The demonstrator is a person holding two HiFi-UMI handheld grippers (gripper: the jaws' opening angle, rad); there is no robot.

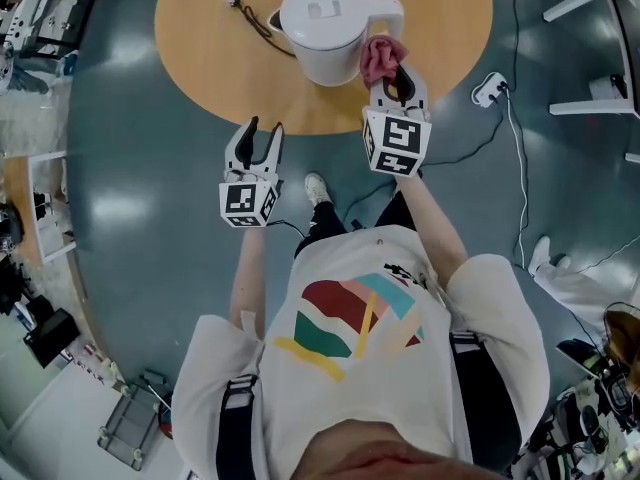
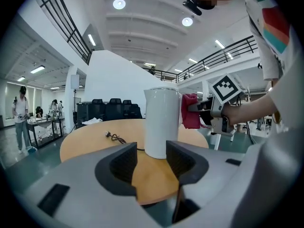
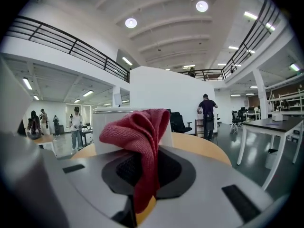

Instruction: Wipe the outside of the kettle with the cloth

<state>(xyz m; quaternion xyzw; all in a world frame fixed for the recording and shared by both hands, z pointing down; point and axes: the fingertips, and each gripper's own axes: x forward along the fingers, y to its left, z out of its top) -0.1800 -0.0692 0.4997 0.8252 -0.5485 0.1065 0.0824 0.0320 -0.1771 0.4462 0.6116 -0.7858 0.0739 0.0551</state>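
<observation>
The white kettle [image 1: 325, 28] stands upright near the front edge of the round wooden table [image 1: 210, 63]. My right gripper [image 1: 398, 78] is shut on a red cloth [image 1: 381, 56], which bunches against the kettle's right side below the handle. In the right gripper view the cloth [image 3: 140, 132] hangs folded between the jaws, with the kettle [image 3: 103, 125] right behind it. My left gripper [image 1: 264, 131] hovers open and empty just off the table edge, left of the kettle. From the left gripper [image 2: 151, 163] I see the kettle [image 2: 163, 122] straight ahead and the cloth [image 2: 191, 112] at its right side.
A black cord with a plug [image 1: 248, 15] lies on the table left of the kettle. On the floor to the right sit a white power strip [image 1: 490, 88] and its cables. White table legs [image 1: 590, 98] stand at the far right. People stand in the background of the hall.
</observation>
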